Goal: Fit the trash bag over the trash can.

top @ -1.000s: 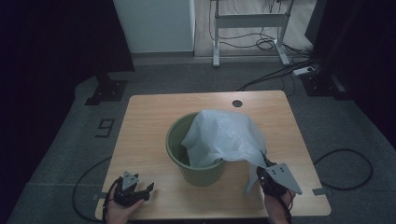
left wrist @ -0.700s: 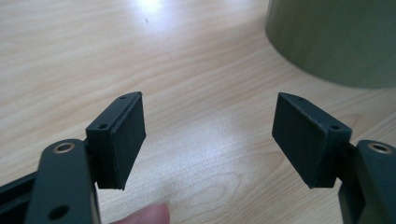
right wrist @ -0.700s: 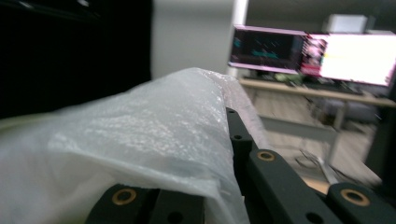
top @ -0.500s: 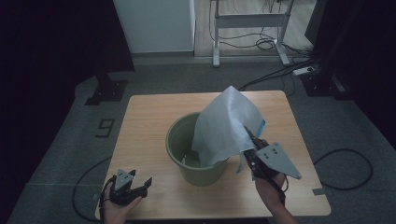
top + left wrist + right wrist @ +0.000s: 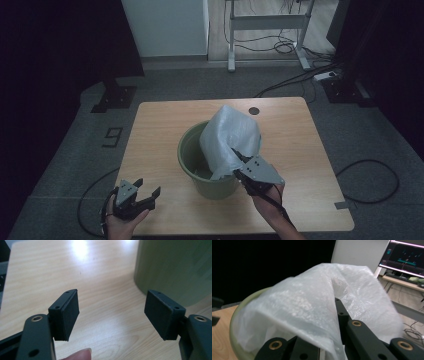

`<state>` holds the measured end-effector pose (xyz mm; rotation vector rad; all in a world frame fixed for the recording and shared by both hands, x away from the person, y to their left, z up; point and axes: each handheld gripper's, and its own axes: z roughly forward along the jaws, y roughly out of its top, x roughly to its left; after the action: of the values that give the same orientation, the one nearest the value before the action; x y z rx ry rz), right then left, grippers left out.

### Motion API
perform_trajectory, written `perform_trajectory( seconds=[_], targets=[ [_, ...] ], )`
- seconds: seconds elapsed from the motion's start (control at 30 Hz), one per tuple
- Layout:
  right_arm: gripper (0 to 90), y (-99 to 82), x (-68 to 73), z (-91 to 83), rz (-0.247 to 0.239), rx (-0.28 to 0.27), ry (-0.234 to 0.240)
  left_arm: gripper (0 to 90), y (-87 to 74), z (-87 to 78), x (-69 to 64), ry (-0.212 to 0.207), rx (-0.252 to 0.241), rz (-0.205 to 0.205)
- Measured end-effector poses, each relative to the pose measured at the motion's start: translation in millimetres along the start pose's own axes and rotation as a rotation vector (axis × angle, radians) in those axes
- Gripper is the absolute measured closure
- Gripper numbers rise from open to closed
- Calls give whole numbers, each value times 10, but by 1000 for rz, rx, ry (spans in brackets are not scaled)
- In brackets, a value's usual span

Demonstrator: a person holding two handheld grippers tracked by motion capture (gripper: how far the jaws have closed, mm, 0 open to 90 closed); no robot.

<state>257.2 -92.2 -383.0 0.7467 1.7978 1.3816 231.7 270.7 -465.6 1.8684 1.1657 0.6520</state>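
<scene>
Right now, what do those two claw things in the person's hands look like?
Both are black. The left gripper has two flat, square rubbery pads on arms with brass-coloured rivets. The right gripper carries a grey three-cornered plate with small holes. Dark cables trail from each. No sleeves show.

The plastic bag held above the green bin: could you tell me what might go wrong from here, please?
The right gripper pinches only one edge of the plastic bag, so the thin film might slip out or tear under a harder pull. Part of the bag hangs inside the green bin, so lifting could drag or tip the bin. The left gripper stands open near the table's front edge, steadying nothing.
</scene>
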Motion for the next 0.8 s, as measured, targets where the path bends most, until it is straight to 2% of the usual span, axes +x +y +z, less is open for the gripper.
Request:
perform_trajectory(
  seconds=[0.07, 0.17, 0.27, 0.3, 0.37, 0.4, 0.43, 0.5, 0.6, 0.8],
  targets=[
    [842, -41, -17, 3, 33, 1, 15, 272, 109, -93, -95, -12, -28, 16],
    [842, -55, -47, -6, 49, -1, 16, 269, 182, -149, -167, -17, -43, 30],
    [842, -34, -87, -23, 58, -4, 20, 267, 280, -210, -280, -31, -64, 44],
    [842, -19, -98, -32, 59, -5, 21, 266, 336, -243, -355, -38, -76, 52],
    [841, -1, -110, -43, 59, -7, 22, 265, 361, -259, -390, -42, -82, 54],
    [841, 33, -132, -60, 61, -10, 26, 266, 412, -289, -458, -56, -101, 56],
    [841, 33, -132, -60, 61, -10, 26, 267, 412, -289, -458, -56, -101, 56],
    [837, 80, -158, -75, 62, -3, 34, 270, 487, -315, -558, -84, -129, 54],
    [835, 107, -168, -76, 58, 4, 35, 272, 539, -312, -621, -101, -140, 58],
    [833, 162, -184, -55, 65, 18, 37, 275, 667, -251, -756, -124, -139, 61]
  ],
)
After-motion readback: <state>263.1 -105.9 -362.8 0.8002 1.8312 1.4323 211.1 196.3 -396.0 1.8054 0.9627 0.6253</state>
